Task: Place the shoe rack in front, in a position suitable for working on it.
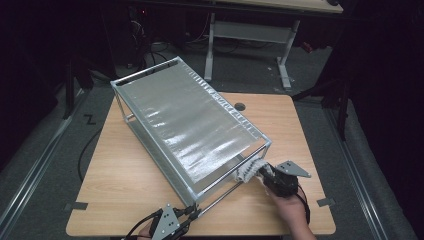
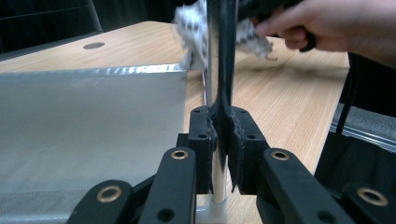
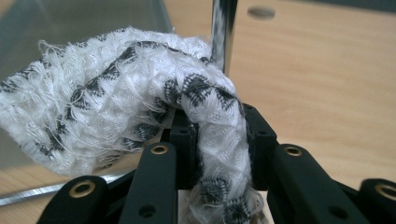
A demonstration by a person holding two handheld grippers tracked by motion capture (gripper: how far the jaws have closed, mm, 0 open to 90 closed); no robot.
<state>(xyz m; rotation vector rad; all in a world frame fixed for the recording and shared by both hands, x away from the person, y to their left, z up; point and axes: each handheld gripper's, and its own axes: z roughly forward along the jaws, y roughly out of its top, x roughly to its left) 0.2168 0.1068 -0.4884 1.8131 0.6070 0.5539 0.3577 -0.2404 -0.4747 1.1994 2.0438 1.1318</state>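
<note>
- High view: rack (image 1: pixel 190 122) standing askew on table (image 1: pixel 125 170), silvery sheet stretched across its top. Left gripper (image 1: pixel 192 212) at the near table edge, clamped on the rack's near corner post. Right gripper (image 1: pixel 260 172) at the rack's right near corner, white-and-black cloth (image 1: pixel 248 170) bunched against the frame there.
- Left gripper view: jaws closed tight on post (image 2: pixel 219 93), pads flat on both sides, foot of the post planted on the table. Cloth (image 2: pixel 196 32) blurred higher up, touching the same post, with the other hand (image 2: pixel 308 25) behind it.
- Right gripper view: right gripper (image 3: pixel 215 140) gripping a fold of cloth (image 3: pixel 116 116), pinched between both pads, loose bulk flopping out to the left. Chrome post (image 3: pixel 223 35) just behind the cloth, touching or nearly so.
- Step in hand, by judgement: wiping the post while steadying the rack. Best done with the left clamp kept firm, cloth pressed flat to the metal, strokes running along the tube rather than across.
- Around: cable hole (image 1: pixel 239 106) in the table beyond the rack, 2 tape marks (image 1: pixel 76 206) near the front edge, another desk (image 1: pixel 250 30) behind.
- In the way: sheet edge and cross rails close to the cloth, frayed threads likely to snag there; left gripper blocking the post's lowest stretch.
</note>
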